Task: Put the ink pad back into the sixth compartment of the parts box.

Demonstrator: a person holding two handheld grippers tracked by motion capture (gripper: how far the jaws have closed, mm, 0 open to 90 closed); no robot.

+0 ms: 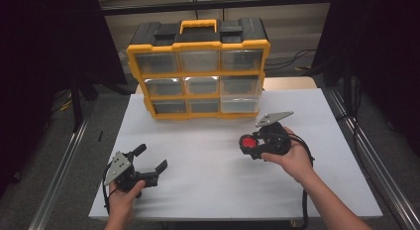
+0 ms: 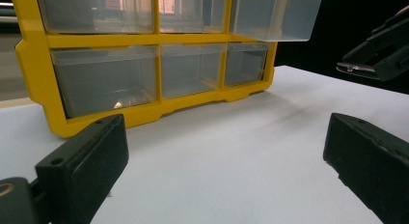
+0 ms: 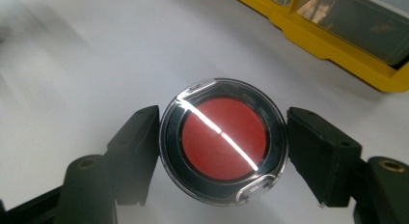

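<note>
My right gripper (image 1: 247, 143) is shut on a round clear case with a red disc inside (image 3: 223, 140); both black pads press its rim. In the high view the round case (image 1: 248, 142) hangs just above the white table (image 1: 218, 185), right of centre, in front of the organizer. My left gripper (image 1: 150, 158) rests low at the table's front left, its jaws wide apart and empty. A yellow and black drawer organizer (image 1: 198, 71) with clear drawers stands at the back of the table. Its middle right drawer (image 2: 275, 14) sticks out a little.
The organizer's yellow frame (image 3: 333, 45) runs along the top right of the right gripper view. In the left gripper view the other gripper (image 2: 381, 52) shows at the upper right. Metal rails (image 1: 376, 160) flank the table on both sides.
</note>
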